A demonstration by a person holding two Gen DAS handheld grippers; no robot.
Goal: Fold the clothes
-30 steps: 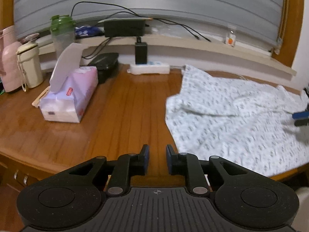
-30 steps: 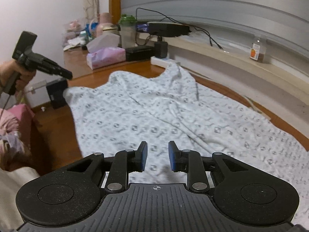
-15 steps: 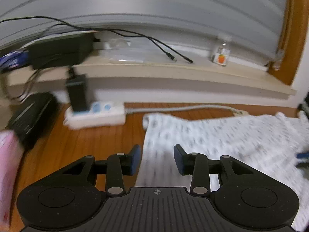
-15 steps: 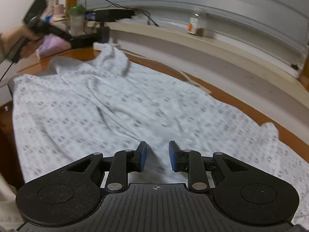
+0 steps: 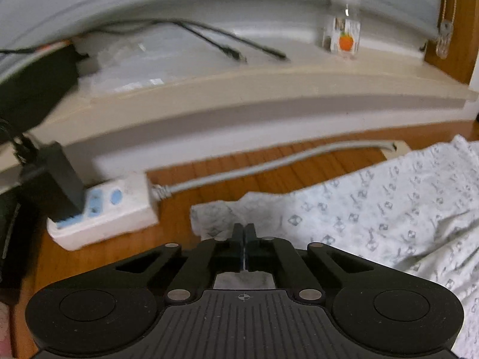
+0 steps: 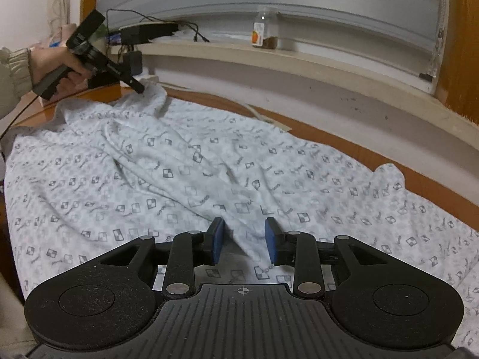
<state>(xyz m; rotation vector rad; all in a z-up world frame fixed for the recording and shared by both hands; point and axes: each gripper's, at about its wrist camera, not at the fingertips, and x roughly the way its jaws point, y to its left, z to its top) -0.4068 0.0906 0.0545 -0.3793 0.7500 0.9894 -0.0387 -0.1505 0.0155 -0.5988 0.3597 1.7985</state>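
Right wrist view shows the garment (image 6: 185,161) spread unfolded across the surface (image 6: 353,146), my left gripper (image 6: 139,88) clenched on its far corner, my right gripper (image 6: 245,239) opening over a crease, grasping nothing, so folding has barely begun.

White garment (image 6: 185,161) printed with small grey checked squares, spread under the right gripper (image 6: 244,240); blue pads (image 6: 216,240) on black fingers. Brown wood table (image 5: 239,176) ahead of the left gripper (image 5: 244,233); white power strip (image 5: 104,212) with blue sockets to its left. Orange-labelled clear bottle (image 5: 344,36) beyond.
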